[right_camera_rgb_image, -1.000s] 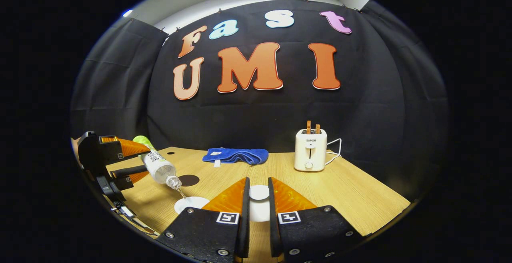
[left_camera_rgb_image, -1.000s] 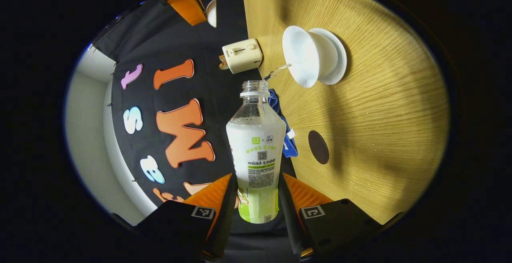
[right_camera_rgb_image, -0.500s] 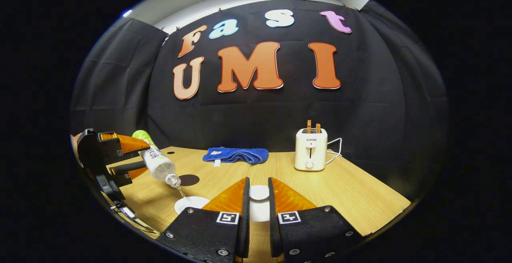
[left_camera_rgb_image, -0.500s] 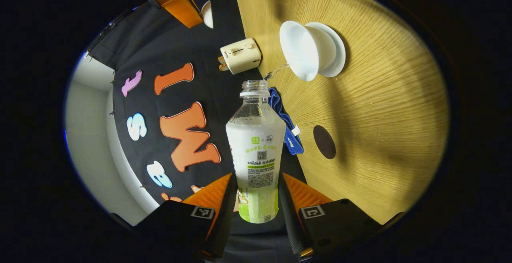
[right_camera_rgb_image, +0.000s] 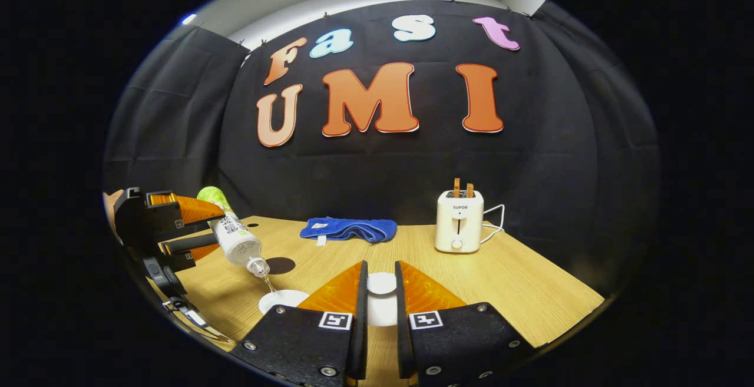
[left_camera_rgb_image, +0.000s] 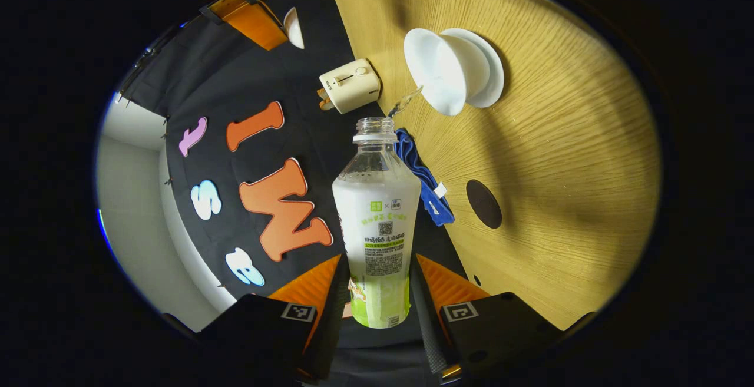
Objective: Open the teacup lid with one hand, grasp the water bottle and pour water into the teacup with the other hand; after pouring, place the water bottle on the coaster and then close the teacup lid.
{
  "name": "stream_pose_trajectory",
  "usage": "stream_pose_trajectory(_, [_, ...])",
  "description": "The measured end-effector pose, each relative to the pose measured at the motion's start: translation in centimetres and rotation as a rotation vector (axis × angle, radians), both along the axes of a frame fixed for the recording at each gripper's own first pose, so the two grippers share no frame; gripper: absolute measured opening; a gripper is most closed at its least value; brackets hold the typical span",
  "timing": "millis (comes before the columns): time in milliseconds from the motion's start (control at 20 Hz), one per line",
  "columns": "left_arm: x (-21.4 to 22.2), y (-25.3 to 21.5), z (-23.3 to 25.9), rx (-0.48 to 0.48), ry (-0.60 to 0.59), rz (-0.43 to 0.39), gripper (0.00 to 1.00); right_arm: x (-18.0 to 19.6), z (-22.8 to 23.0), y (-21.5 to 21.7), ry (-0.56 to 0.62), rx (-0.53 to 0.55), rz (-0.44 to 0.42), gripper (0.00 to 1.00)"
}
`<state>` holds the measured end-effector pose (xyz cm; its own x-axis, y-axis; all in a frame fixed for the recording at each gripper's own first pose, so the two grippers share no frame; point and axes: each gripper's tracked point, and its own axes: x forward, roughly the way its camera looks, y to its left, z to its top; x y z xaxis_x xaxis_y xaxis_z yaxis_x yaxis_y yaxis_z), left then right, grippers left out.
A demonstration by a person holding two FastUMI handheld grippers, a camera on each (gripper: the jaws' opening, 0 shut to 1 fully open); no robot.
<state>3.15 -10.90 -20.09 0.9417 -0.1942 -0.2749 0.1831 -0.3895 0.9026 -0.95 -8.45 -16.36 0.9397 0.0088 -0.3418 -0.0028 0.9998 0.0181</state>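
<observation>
1. Left gripper (left_camera_rgb_image: 377,293): both fingers clamped on the lower, labelled part of the water bottle (left_camera_rgb_image: 377,222). Bottle uncapped, tipped mouth-down toward the teacup (left_camera_rgb_image: 442,78).
2. A thin stream of water runs from the bottle mouth to the teacup rim, seen in the left gripper view and again in the right gripper view at the bottle mouth.
3. Teacup sits open on its white saucer (left_camera_rgb_image: 489,75) on the wooden table (left_camera_rgb_image: 559,169).
4. Against 1 s ago: in the left gripper view the teacup, toaster (left_camera_rgb_image: 349,85) and coaster (left_camera_rgb_image: 483,203) have all slid a little, the cup and toaster up-left and the coaster right; the bottle's place between the fingers is unchanged. The tilt has shifted slightly; the stream still reaches the cup.
5. Right gripper (right_camera_rgb_image: 380,310): fingers nearly together, clamped on the teacup lid (right_camera_rgb_image: 382,284), held above the table. Same hold as 1 s ago, hardly moved.
6. In the right gripper view the left gripper (right_camera_rgb_image: 177,228) with the bottle (right_camera_rgb_image: 232,237) shows at far left, a touch higher than 1 s ago, pouring down onto the teacup (right_camera_rgb_image: 283,300) just left of the right gripper's fingers.
7. Coaster, dark and round, lies bare on the table beyond the teacup, near a folded blue cloth (right_camera_rgb_image: 347,229). Toaster stands at the table's back edge, well apart from the cup.
</observation>
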Motion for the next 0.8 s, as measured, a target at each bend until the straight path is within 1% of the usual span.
stream_pose_trajectory(100, [0.25,-0.29,0.17,0.015,-0.011,-0.004,0.61,0.05,0.04,0.00,-0.002,0.000,0.002,0.21])
stream_pose_trajectory(150, [0.11,-0.29,0.29,0.021,-0.017,-0.007,0.64,-0.01,0.01,-0.03,-0.002,-0.001,0.002,0.21])
stream_pose_trajectory(200, [0.00,-0.33,0.36,0.028,-0.022,-0.013,0.61,-0.07,-0.07,0.04,-0.001,-0.002,0.005,0.21])
stream_pose_trajectory(250, [-0.15,-0.37,0.50,0.034,-0.026,-0.017,0.64,-0.03,-0.07,0.07,0.000,-0.003,0.003,0.21])
stream_pose_trajectory(300, [-0.14,-0.37,0.47,0.042,-0.030,-0.021,0.61,0.03,-0.19,0.11,0.002,-0.003,0.006,0.21])
stream_pose_trajectory(350, [-0.11,-0.40,0.50,0.048,-0.032,-0.022,0.64,-0.02,-0.27,0.17,0.003,-0.004,0.007,0.21])
stream_pose_trajectory(450, [-0.02,-0.45,0.64,0.058,-0.035,-0.019,0.64,0.15,-0.58,0.26,0.011,-0.011,0.010,0.21])
stream_pose_trajectory(500, [0.04,-0.62,0.74,0.060,-0.036,-0.023,0.60,0.05,-0.67,0.27,0.014,-0.014,0.012,0.21])
stream_pose_trajectory(600, [-0.16,-0.63,0.86,0.067,-0.043,-0.030,0.60,-0.03,-0.65,0.35,0.013,-0.017,0.016,0.21])
stream_pose_trajectory(650, [-0.24,-0.65,0.82,0.072,-0.047,-0.032,0.64,-0.04,-0.61,0.50,0.012,-0.018,0.020,0.21])
stream_pose_trajectory(800, [-0.10,-0.86,0.67,0.081,-0.045,-0.032,0.63,0.01,-0.68,0.77,0.010,-0.028,0.028,0.21])
